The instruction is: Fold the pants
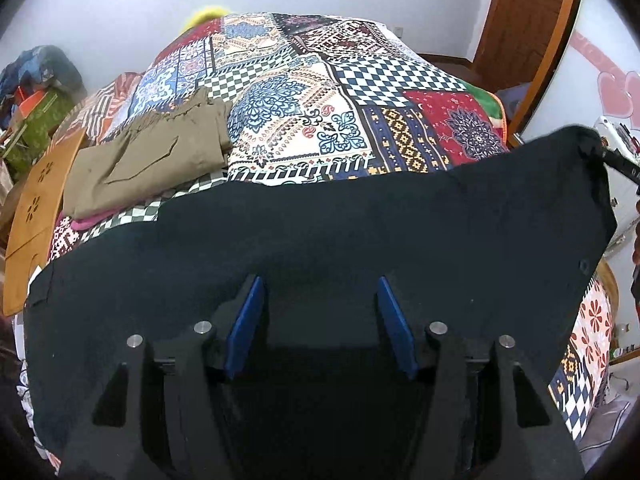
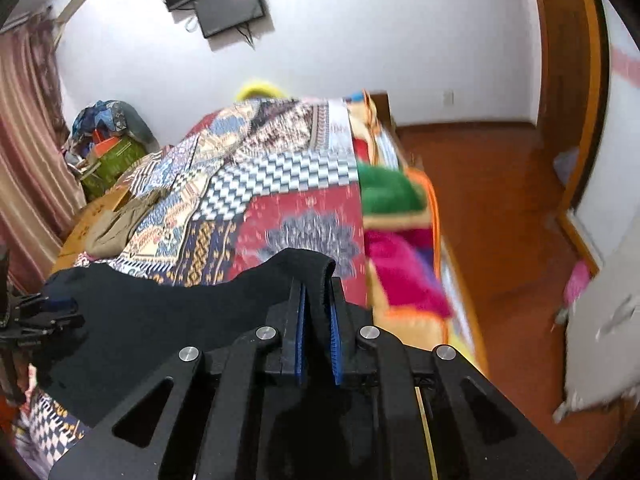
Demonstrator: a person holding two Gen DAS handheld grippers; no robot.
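Black pants (image 1: 320, 232) hang spread out above the patchwork bedspread (image 1: 304, 96). My left gripper (image 1: 320, 284) stands wide open with its blue pads (image 1: 248, 320) apart in front of the black cloth. My right gripper (image 2: 317, 286) is shut on a fold of the black pants (image 2: 160, 312) and lifts it over the bed's right edge. That gripper shows in the left wrist view at the pants' upper right corner (image 1: 618, 162). The left gripper shows at the far left of the right wrist view (image 2: 44, 316).
Folded khaki pants (image 1: 152, 160) lie on the bed's left side beside a wooden board (image 1: 38, 208). A pile of bags (image 2: 108, 136) stands by the far wall. A green and pink blanket (image 2: 396, 240) hangs off the bed's right edge above a red-brown floor (image 2: 500, 208).
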